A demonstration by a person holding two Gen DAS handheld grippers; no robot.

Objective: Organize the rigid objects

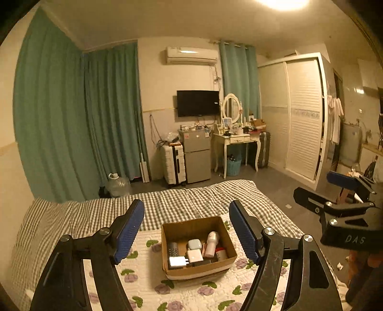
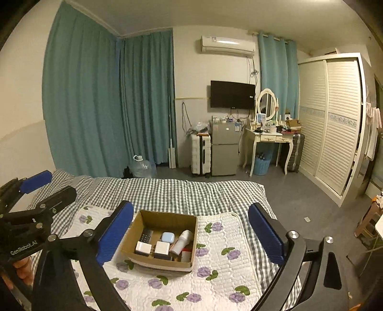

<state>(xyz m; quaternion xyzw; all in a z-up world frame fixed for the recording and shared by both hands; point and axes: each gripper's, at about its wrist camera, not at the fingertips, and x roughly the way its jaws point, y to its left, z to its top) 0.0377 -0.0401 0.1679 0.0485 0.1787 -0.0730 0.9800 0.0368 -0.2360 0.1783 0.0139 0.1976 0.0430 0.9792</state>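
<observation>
Only right wrist view shows a hand (image 2: 22,269), left shows ceiling light (image 1: 282,3).

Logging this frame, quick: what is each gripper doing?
Left gripper: open, holding nothing.
Right gripper: open, holding nothing.

left claw (image 1: 186,229) agape, right claw (image 2: 190,232) agape

A brown cardboard box (image 2: 156,259) is sitting on a white quilted mat with purple flowers (image 2: 222,268); beyond the box, green-and-white gingham bedding (image 2: 182,193) is showing.
</observation>
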